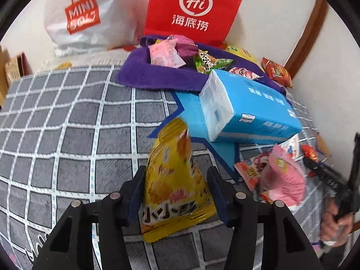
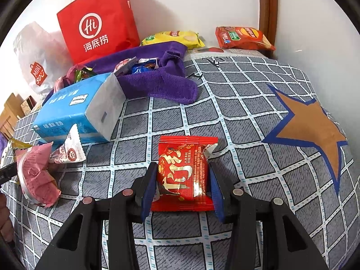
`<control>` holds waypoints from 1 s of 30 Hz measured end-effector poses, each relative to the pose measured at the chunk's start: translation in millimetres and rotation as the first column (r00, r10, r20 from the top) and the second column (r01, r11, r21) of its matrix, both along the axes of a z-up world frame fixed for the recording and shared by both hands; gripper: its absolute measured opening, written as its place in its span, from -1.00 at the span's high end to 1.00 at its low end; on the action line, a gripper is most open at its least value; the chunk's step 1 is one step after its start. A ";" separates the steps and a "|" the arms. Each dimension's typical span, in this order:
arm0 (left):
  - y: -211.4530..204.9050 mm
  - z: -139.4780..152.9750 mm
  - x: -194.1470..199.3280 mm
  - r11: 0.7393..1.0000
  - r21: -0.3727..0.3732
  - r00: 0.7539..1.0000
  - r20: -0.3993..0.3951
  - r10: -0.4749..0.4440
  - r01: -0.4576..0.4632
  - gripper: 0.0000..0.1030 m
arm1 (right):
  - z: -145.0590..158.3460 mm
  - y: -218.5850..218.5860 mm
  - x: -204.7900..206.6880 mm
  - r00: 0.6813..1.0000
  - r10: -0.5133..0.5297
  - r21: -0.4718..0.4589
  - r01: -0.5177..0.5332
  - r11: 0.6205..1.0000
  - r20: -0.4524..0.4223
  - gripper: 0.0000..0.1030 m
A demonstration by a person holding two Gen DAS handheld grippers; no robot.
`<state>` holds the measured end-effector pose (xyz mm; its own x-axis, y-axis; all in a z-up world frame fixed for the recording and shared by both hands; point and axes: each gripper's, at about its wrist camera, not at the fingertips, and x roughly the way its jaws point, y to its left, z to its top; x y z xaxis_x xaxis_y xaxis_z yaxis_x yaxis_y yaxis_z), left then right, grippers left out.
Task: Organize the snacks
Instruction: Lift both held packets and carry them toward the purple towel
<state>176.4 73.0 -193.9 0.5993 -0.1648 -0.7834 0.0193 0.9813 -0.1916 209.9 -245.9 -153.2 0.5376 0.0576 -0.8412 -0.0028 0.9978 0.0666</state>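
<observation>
My left gripper (image 1: 176,193) is shut on a yellow snack packet (image 1: 173,180) and holds it above the checked grey bed cover (image 1: 67,117). My right gripper (image 2: 182,182) has its jaws around a red snack packet (image 2: 183,173) that lies on the cover; the pads (image 2: 149,186) stand close at its sides. A purple towel (image 1: 146,72) at the back holds several snacks, among them a pink packet (image 1: 166,55) and a green one (image 1: 209,61). It also shows in the right wrist view (image 2: 157,81).
A blue tissue pack (image 1: 245,105) lies in front of the towel. A pink cup snack (image 1: 281,175) and small packets lie at the right. A red paper bag (image 1: 191,11) and a white Miniso bag (image 1: 83,15) stand against the wall. Yellow (image 2: 173,37) and orange (image 2: 243,37) chip bags lie behind.
</observation>
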 end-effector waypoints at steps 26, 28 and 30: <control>7.5 -1.7 -5.4 0.999 -0.044 0.999 0.047 0.005 -0.003 0.12 | -2.2 8.3 0.6 0.999 0.043 -0.048 -0.043 0.998 -0.006 0.07; 3.7 -0.1 -7.0 1.000 0.009 0.999 0.040 -0.003 0.002 0.14 | -1.6 9.6 0.0 0.999 0.052 -0.051 -0.052 0.997 -0.008 0.09; -0.5 1.9 -12.0 0.998 0.068 1.000 0.028 -0.001 -0.001 0.15 | -0.4 10.7 -1.3 0.998 0.060 -0.050 -0.061 0.997 -0.014 0.10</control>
<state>164.4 72.5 -191.9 0.6211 -0.1117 -0.7757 0.0234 0.9920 -0.1241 208.6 -235.2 -153.6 0.5242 0.0474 -0.8503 -0.0628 0.9979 0.0169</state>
